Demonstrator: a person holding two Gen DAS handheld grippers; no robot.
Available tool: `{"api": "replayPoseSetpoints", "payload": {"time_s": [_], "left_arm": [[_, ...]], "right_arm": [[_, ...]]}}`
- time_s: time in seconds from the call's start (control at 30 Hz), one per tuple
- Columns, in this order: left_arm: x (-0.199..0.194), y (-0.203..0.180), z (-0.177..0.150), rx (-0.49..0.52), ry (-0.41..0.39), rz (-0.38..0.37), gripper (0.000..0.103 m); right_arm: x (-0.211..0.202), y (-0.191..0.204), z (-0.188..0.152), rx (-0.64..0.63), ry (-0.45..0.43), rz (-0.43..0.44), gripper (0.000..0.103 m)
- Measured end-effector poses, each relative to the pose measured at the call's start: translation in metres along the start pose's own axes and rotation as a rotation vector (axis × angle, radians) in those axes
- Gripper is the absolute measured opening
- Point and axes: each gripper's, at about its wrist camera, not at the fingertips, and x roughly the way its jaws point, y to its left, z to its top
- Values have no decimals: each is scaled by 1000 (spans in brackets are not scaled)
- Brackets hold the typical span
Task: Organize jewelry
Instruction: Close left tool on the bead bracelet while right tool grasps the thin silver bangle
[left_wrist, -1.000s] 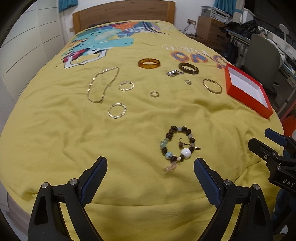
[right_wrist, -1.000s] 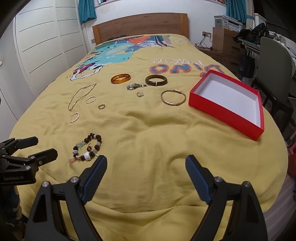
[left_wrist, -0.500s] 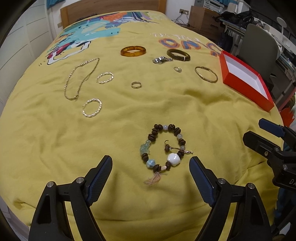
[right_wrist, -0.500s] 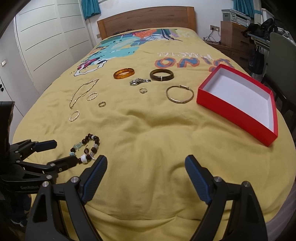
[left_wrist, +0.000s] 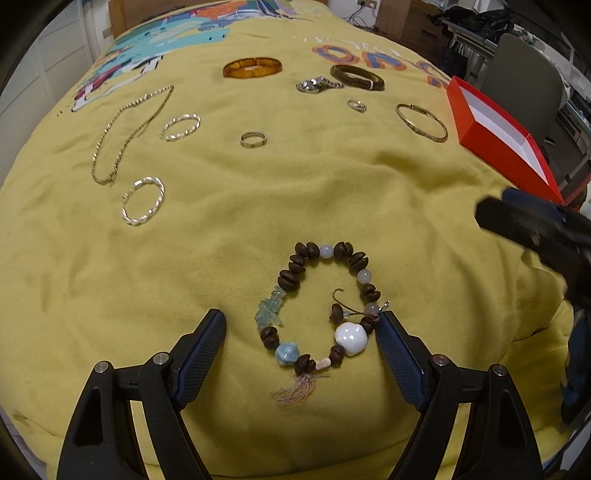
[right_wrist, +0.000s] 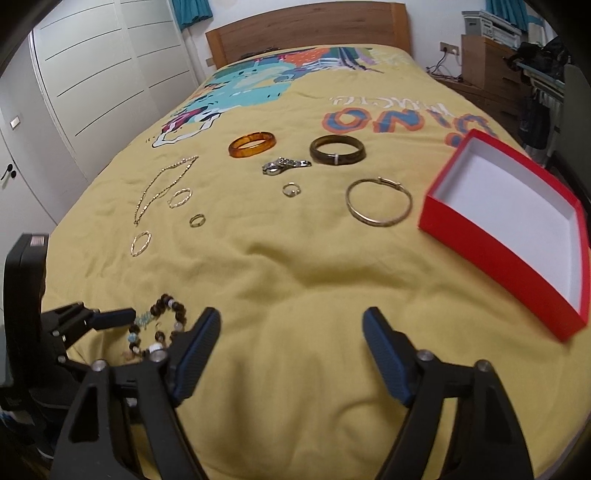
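Your left hand-held gripper (left_wrist: 301, 326) straddles the beaded bracelet (left_wrist: 320, 306), fingers apart for pinching; your right hand-held gripper (right_wrist: 291, 325) waits, also apart.

L grip (left_wrist: 301, 328) open | straddles beaded bracelet (left_wrist: 321, 306) | on yellow duvet (left_wrist: 258, 206) | red box (left_wrist: 498, 136) far R

On the yellow bed cover lay one beaded wood-and-stone bracelet (left_wrist: 317, 306), three bangles, amber (left_wrist: 252, 67), dark brown (left_wrist: 357, 76) and thin gold (left_wrist: 421, 122), two twisted silver hoops (left_wrist: 143, 200) (left_wrist: 180, 127), two small rings (left_wrist: 253, 140) (left_wrist: 357, 105), one thin chain necklace (left_wrist: 125, 129), one silver watch (left_wrist: 317, 84) and one open red cardboard box (left_wrist: 495, 144)
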Motion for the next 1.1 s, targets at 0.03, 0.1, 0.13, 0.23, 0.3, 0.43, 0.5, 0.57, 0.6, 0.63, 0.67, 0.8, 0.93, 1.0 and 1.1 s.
{"api": "replayPoseSetpoints", "payload": {"time_s": [0.03,0.1,0.13,0.23,0.3,0.43,0.5,0.57,0.6,0.63,0.67,0.8,0.93,1.0,1.1], "left_arm": [[1,2,-1,-1,3,-5,82],[3,3,-2,3,5,-14,82],[4,2,-2,6,5,-16,80],[4,7,-1,2,0,-28,66],[4,11,0,-5,-4,-33,57],[2,23,4,-29,-11,-49,34],[1,29,7,-43,-13,-64,24],[1,37,9,-57,-13,-87,18],[0,39,10,-62,-12,-94,18],[0,40,10,-64,-11,-97,18],[-1,40,11,-62,-12,-97,17],[-4,42,14,-66,-20,-97,14],[-5,46,18,-78,-30,-105,14],[-7,46,18,-79,-37,-110,14],[-10,46,21,-81,-45,-110,14]], "right_arm": [[4,-1,3,-2,5,4,68],[11,-3,10,-7,11,6,65],[14,-4,14,-13,13,7,64],[20,-4,24,-28,14,9,59],[26,-5,31,-35,14,6,58],[39,-8,46,-48,14,-2,58],[45,-9,54,-54,14,-7,53],[53,-13,62,-54,22,-8,40],[57,-15,66,-56,28,-11,37],[61,-17,71,-60,34,-16,32],[64,-19,75,-64,38,-20,30],[73,-26,85,-82,59,-48,29],[84,-33,88,-97,84,-77,26],[92,-35,89,-106,109,-88,17],[107,-41,86,-97,152,-84,6]]}}
